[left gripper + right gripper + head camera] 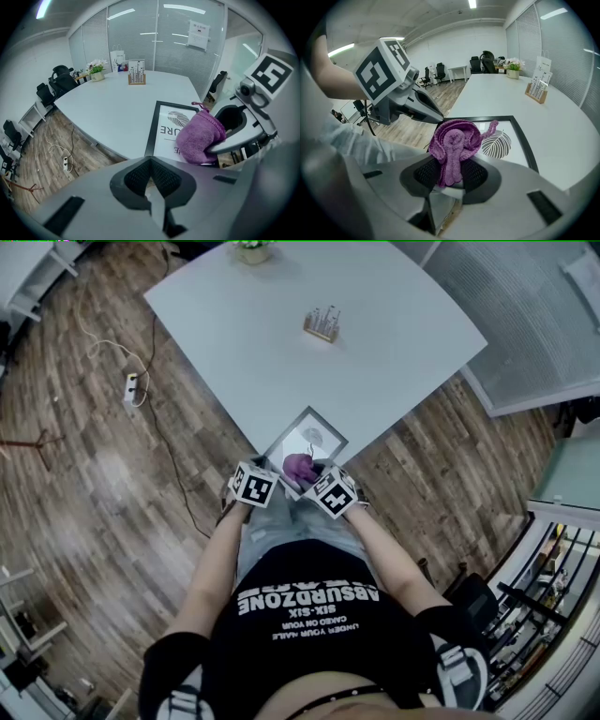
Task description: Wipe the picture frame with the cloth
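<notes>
- The black-edged rectangular picture frame with a white leaf print [305,439] lies flat on the corner of the white table [281,324] nearest me.
- My right hand-held gripper [452,176] is clamped on a bunched purple knitted cloth [454,145], which sticks up out of its jaws over the near end of the frame.
- My left hand-held gripper [151,176] has its jaws closed together with nothing between them. It sits just beside the frame's near left corner.
- I judge the wipe to be at or near its start. The cloth is at the near end of the frame, and the far part of the glass, with the leaf, lies uncovered. I see no mark or streak that shows which parts are already wiped.
- What is left, as I read it, is to pass the cloth over the rest of the glass and the black edge.
- The left gripper view shows the cloth from the side, apparently resting on the print. The right gripper view looks over the bunch and cannot show that contact.
- The head view alone shows the whole layout, with both grippers crowded at the frame's near end and the rest of the table beyond it.
- Only each gripper's own view shows how its jaws stand.
</notes>
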Tool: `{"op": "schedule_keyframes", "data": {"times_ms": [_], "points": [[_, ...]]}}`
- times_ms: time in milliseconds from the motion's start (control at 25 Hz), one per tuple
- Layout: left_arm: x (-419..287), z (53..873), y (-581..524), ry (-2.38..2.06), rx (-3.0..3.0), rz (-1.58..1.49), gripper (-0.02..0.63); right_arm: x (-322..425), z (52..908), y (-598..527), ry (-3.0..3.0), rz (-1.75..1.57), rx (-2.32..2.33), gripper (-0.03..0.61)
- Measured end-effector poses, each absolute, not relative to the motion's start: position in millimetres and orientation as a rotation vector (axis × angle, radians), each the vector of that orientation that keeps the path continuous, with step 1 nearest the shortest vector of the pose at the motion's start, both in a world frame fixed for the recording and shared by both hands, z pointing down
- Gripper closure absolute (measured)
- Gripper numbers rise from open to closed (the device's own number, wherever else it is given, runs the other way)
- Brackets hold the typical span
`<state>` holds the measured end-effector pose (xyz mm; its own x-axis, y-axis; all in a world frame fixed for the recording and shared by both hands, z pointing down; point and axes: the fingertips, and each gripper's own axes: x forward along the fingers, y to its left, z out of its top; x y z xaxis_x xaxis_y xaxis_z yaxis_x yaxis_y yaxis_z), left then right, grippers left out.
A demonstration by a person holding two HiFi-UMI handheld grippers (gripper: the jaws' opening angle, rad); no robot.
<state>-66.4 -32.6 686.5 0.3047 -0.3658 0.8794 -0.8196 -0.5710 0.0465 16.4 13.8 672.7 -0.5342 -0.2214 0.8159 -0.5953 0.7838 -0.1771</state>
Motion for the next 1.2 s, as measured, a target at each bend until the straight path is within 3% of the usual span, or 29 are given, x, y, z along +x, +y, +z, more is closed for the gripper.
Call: {"op": "schedule_keyframes", "data": {"times_ms": [1200], "points": [[-67.3, 686.2, -32.0, -1.051, 2.071, 1.215, 0.6, 99.3, 673.4, -53.7, -2.063, 0.489, 0.825, 0.451]]}}
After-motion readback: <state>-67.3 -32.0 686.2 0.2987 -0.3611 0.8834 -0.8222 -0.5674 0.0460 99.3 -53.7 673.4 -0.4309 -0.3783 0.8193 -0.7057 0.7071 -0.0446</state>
